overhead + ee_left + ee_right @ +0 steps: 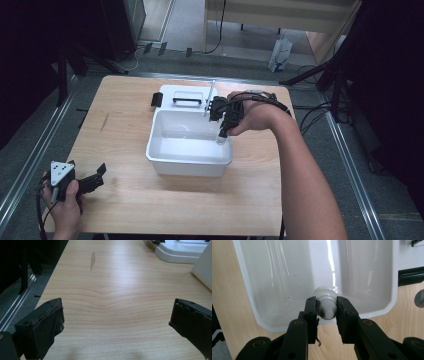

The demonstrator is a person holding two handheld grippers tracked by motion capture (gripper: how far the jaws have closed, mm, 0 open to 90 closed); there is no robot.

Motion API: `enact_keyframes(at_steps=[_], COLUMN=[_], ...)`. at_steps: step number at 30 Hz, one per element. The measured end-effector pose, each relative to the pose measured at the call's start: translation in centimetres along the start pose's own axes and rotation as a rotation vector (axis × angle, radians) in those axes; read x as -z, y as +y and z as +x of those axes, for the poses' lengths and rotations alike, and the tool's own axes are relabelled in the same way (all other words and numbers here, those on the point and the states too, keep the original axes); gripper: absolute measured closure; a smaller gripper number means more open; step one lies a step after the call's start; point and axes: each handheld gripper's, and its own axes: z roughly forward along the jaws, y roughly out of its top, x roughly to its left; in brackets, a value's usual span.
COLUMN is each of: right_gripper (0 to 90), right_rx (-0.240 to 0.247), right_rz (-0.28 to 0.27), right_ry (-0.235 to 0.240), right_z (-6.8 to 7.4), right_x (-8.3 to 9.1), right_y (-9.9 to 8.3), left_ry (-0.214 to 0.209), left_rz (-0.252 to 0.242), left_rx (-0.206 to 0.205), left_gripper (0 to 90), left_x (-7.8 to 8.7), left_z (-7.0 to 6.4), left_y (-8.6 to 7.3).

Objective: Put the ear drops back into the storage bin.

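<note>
Pale wood grain ran across the table (135, 195) under everything. Between the jaws of the right gripper (326, 310), clamped tight, sat a small white bottle (325, 302), held by its neck above the near right corner of the white tub (165, 160). Behind the tub lay its lid (172, 92) with a black handle. Well apart, at the table's near left corner, the left gripper (116, 315) rested with jaws spread wide, holding nothing.

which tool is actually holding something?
The right tool, over the white tub: its jaws are shut on a small white bottle. The left tool sits open over bare table at the near left corner.
</note>
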Motion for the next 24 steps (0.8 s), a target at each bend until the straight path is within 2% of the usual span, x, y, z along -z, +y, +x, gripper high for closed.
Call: enact_keyframes(at_steps=[2,9,11,15,16,18,24], right_gripper=[72.1,72.1,72.0,72.0,72.0,72.0,71.9], right_rx=[0.012,0.007,0.02,0.028,0.043,0.031,0.036], right_rz=[-0.001,0.009,0.003,0.016,0.014,0.027,0.053], right_ry=[-0.001,0.007,0.002,0.001,0.001,0.001,-0.003], right_z=[-0.1,-0.1,-0.2,-0.2,-0.2,-0.2,-0.2], right_x=[-0.4,-1.7,-2.2,-3.0,-3.4,-3.7,-4.8], right_y=[0.1,0.3,0.4,0.5,0.5,0.5,0.4], left_ry=[-0.001,-0.002,-0.002,-0.002,-0.002,-0.002,-0.002], left_rz=[0.0,0.0,-0.001,-0.001,-0.001,-0.002,-0.001], left_rx=[0.0,0.001,0.001,0.003,0.003,0.003,0.003], left_gripper=[0.0,0.0,0.0,0.0,0.0,0.0,0.0], left_x=[0.0,0.0,0.0,0.0,0.0,0.0,0.0], left_z=[0.0,0.0,0.0,0.0,0.0,0.0,0.0], left_y=[0.0,0.0,0.0,0.0,0.0,0.0,0.0])
